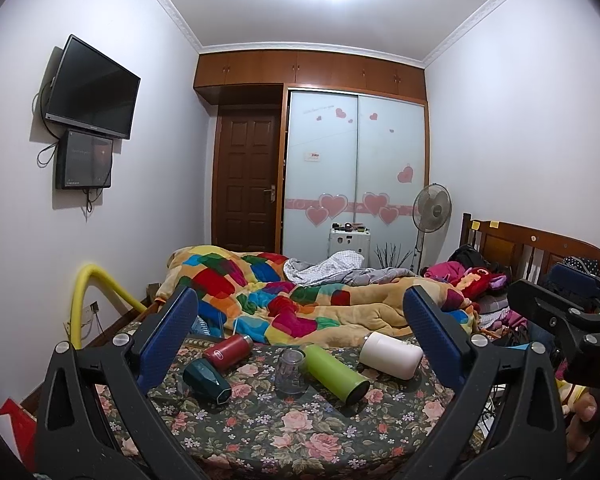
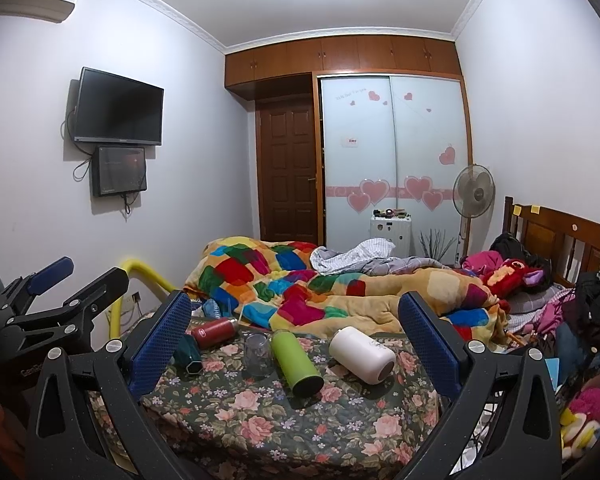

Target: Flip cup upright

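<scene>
So the clear glass cup (image 1: 290, 371) sits mouth-down on the floral bedsheet (image 1: 260, 432), pretty much in the middle of a row of bottles that are all lying on their sides. Just to its left is a red bottle (image 1: 228, 350), and nearer the camera a dark teal cup (image 1: 206, 382) tipped over too. Right beside the glass on the other side is a green bottle (image 1: 336, 372), close enough that they look like they touch, though I can't say for sure. Further right, a white bottle (image 1: 390, 355) lies apart from the green one. The left gripper (image 1: 300, 344) hangs back from the whole lot with its blue-padded fingers spread wide, nothing between them, and the glass lands roughly centred in the gap from that view. The right gripper (image 2: 296, 346) is the same deal: wide open, empty, hovering short of the bottles, with the glass cup (image 2: 259, 356) sitting a bit left of its centre line. Each gripper shows up at the edge of the other's camera, so they're side by side. Behind everything there's a bunched-up patchwork quilt (image 1: 284, 292), a wardrobe (image 1: 356, 172) with pink hearts on its sliding doors, a standing fan (image 1: 432, 208) and a TV (image 1: 92, 88) on the left wall.
</scene>
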Action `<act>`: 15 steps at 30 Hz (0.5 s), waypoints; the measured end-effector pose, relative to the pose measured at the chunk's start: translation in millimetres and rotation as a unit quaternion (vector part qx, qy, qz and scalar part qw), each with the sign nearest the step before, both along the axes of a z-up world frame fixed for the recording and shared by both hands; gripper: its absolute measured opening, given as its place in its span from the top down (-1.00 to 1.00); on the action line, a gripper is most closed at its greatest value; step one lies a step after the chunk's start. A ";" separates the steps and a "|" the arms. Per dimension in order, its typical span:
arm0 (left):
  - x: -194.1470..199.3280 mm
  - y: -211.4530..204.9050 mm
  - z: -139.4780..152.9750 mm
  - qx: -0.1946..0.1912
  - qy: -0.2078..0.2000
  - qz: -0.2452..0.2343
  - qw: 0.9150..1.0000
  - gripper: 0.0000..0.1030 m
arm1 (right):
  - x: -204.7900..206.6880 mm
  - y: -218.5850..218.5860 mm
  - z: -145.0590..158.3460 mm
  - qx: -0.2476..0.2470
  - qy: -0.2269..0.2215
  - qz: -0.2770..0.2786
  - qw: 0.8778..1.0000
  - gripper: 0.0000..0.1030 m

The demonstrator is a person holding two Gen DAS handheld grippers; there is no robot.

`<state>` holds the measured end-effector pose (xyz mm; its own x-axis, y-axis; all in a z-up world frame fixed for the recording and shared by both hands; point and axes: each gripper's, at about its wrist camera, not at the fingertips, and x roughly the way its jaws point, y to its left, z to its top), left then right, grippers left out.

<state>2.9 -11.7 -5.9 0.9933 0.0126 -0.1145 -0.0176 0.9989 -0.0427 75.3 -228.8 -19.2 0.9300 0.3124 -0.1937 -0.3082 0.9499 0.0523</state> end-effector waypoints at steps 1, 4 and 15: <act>-0.2 -1.4 0.0 0.000 0.000 0.000 1.000 -1.00 | 0.0 -0.8 -0.6 0.000 0.000 0.000 1.000 -1.00; 2.4 6.9 -1.5 -0.001 0.001 0.001 1.000 -1.00 | 0.0 -0.4 -0.4 0.000 0.000 0.001 1.000 -1.00; 1.8 5.0 -0.7 -0.003 0.003 -0.001 1.000 -1.00 | 0.1 0.0 -0.5 0.000 0.000 0.001 1.000 -1.00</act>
